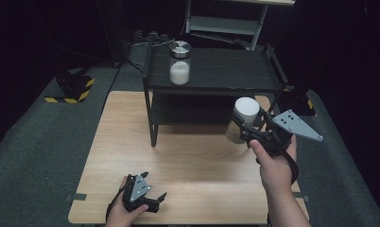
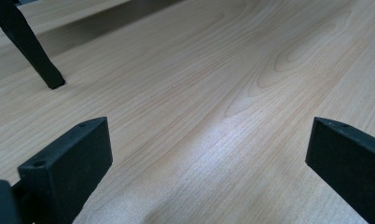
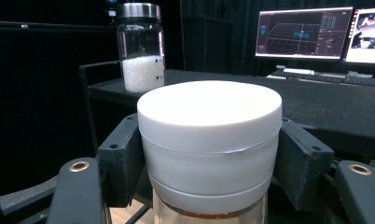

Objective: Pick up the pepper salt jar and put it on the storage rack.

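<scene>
My right gripper (image 1: 242,126) is shut on a white-lidded jar (image 1: 242,119), held up in the air at the right front of the black shelf rack (image 1: 211,71). In the right gripper view both jaws press the sides of the white-lidded jar (image 3: 209,140) just below the lid. A glass jar with a metal lid (image 1: 180,63), part full of white grains, stands on the rack's top shelf at the left; the same glass jar (image 3: 140,49) rises behind the held one. My left gripper (image 1: 152,201) rests low at the table's front left, open, with bare wood between its jaws.
The wooden table (image 1: 131,142) carries the rack at its far half. A rack leg (image 2: 29,46) stands ahead of the left gripper. Monitors (image 3: 302,32) glow behind the rack. Grey floor mats surround the table.
</scene>
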The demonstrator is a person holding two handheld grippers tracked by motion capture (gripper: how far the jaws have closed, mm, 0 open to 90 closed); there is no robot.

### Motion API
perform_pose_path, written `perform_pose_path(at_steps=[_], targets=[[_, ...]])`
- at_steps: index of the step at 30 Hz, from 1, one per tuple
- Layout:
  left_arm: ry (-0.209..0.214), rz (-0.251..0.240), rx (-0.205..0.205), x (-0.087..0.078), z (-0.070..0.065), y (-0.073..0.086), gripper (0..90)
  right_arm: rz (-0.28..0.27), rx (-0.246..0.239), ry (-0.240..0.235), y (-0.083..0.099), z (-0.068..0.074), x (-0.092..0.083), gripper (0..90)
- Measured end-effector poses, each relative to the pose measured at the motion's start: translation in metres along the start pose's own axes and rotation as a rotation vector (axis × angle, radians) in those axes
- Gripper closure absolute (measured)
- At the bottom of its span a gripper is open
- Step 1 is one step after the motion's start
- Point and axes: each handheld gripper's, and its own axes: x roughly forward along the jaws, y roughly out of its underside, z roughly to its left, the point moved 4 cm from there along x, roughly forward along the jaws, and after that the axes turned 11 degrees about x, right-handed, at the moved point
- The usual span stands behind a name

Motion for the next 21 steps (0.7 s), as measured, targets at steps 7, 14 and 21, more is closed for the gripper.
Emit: perform_pose_path(at_steps=[7, 14, 21], targets=[[0.0, 0.001, 0.009, 0.0, -0.001, 0.0, 0.9, -0.013, -0.014, 0.01, -0.012, 0.001, 0.007, 33.7], [0.005, -0.001, 0.006, 0.0, 0.0, 0.0, 0.9, -0.017, -0.03, 0.028, -0.029, 0.001, 0.013, 33.8], [0.009, -0.006, 0.003, 0.0, 0.001, 0.001, 0.9, -0.024, -0.057, 0.046, -0.048, 0.006, 0.021, 33.9]])
